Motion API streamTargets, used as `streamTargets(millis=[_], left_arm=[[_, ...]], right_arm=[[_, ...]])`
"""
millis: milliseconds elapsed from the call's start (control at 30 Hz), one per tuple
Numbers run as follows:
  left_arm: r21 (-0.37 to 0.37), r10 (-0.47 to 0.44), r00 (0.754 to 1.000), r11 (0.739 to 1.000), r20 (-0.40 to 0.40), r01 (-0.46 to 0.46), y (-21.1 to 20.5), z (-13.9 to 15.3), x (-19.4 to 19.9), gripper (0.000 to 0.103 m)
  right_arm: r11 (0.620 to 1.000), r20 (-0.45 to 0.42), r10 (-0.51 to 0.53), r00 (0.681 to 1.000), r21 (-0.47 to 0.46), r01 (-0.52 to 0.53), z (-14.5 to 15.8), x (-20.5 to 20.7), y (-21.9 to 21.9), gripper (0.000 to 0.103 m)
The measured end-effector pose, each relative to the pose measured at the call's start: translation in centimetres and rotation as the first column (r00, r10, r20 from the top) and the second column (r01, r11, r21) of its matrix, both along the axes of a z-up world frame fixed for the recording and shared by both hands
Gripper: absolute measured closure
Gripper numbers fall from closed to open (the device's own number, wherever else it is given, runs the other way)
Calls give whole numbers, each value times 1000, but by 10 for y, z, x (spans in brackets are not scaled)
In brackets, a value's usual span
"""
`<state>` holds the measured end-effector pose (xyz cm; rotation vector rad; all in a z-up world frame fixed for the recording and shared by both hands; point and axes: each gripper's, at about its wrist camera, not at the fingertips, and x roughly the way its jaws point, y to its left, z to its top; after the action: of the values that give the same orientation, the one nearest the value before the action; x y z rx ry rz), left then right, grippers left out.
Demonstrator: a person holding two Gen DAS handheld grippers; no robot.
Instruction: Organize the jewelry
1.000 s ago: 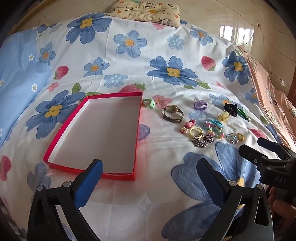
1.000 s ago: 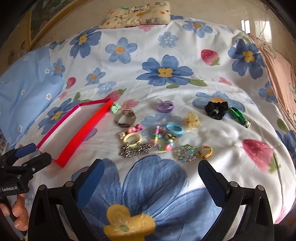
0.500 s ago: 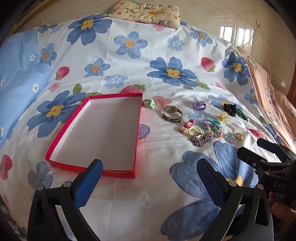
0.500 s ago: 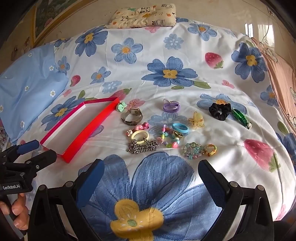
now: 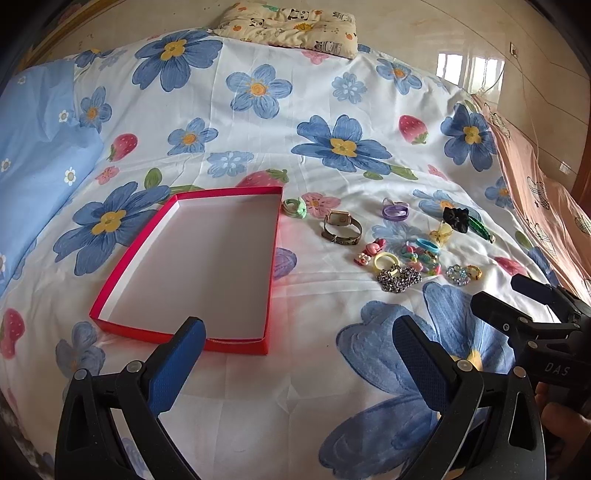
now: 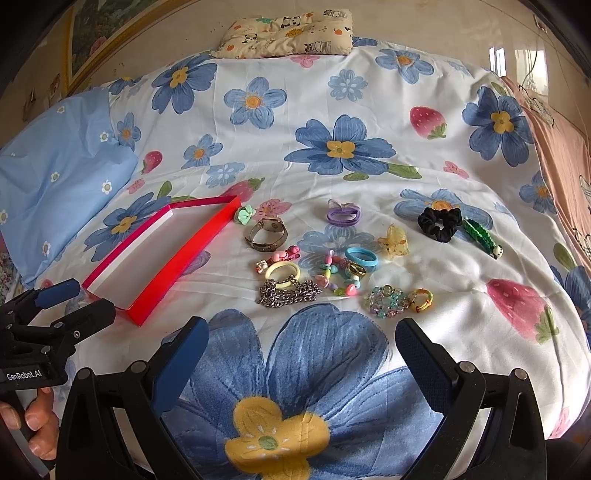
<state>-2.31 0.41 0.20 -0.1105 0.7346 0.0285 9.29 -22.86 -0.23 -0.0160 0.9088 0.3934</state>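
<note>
A shallow red tray (image 5: 271, 273) with a white floor lies empty on the floral bedspread; the right wrist view shows it at left (image 6: 177, 258). To its right lie several jewelry pieces: a watch (image 6: 266, 234), a silver chain (image 6: 288, 293), a yellow ring (image 6: 282, 274), a purple hair tie (image 6: 343, 216), a black scrunchie (image 6: 439, 223), a bead bracelet (image 6: 386, 302). My left gripper (image 5: 299, 354) is open and empty above the tray's near edge. My right gripper (image 6: 301, 350) is open and empty, short of the chain.
A panda-print pillow (image 6: 284, 33) lies at the far edge of the bed. A light blue pillow (image 6: 55, 184) lies at left, a peach blanket (image 5: 535, 192) at right. Each gripper shows in the other's view, the left one (image 6: 55, 306) near the tray corner.
Both cameras have pulled back and risen slightly, so the tray and jewelry sit a little farther off. Nothing on the bed has moved. Both grippers stay open.
</note>
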Motion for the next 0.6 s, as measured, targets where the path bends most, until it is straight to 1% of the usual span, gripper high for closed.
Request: streamTargets(millis=[300, 600], left_arm=[[4, -3, 1000, 1000, 0, 3, 0, 0, -1, 1], [2, -3, 1000, 1000, 5, 3, -1, -1, -1, 1]], right_arm=[[1000, 1, 0, 1000, 3, 0, 0, 0, 0, 1], [1000, 5, 4, 1000, 11, -4, 8, -1, 2, 1]])
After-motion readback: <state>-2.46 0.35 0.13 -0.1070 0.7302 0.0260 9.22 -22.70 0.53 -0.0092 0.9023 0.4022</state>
